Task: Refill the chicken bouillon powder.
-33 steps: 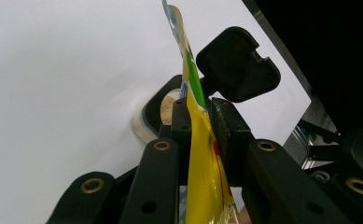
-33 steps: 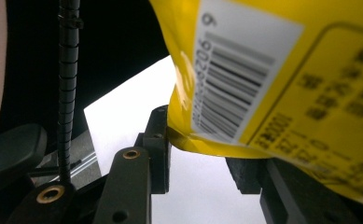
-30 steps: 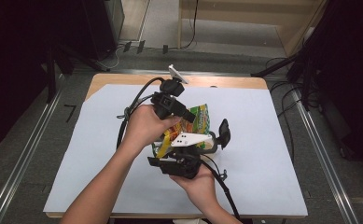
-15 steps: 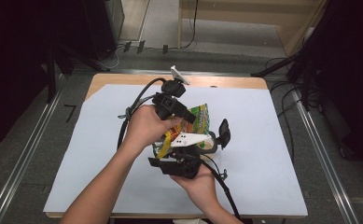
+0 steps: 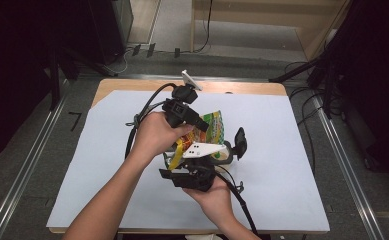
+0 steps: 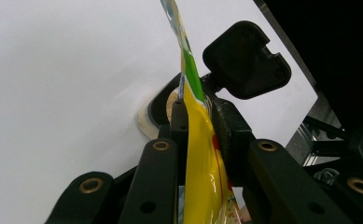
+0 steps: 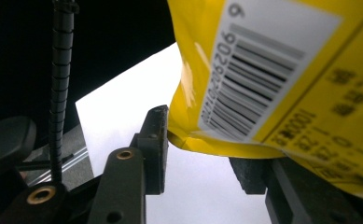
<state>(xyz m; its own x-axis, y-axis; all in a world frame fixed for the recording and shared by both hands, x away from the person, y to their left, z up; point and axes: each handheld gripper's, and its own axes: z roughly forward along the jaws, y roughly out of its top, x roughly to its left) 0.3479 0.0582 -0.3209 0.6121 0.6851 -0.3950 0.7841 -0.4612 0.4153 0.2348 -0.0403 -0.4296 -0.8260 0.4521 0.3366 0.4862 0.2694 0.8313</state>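
Note:
A yellow and green snack bag (image 5: 213, 126) is held up over the middle of the white sheet (image 5: 292, 150). My left gripper (image 5: 201, 125) comes in from the upper left, and in the left gripper view my left gripper (image 6: 200, 119) is shut on the bag (image 6: 202, 158), with both pads pressing its thin edge. My right gripper (image 5: 194, 157) sits just below the bag under its pale three-cornered plate. In the right gripper view my right gripper (image 7: 202, 142) has just been opening; the barcode corner of the bag (image 7: 286, 70) hangs between the parted jaws, unpinched.
The sheet covers a wooden table (image 5: 242, 88) with metal rails on both sides. Black cables (image 5: 136, 122) trail from the left gripper toward the left, and another cable (image 5: 239, 200) runs along the right forearm. The other gripper's black parts (image 6: 247, 60) show beyond the bag.

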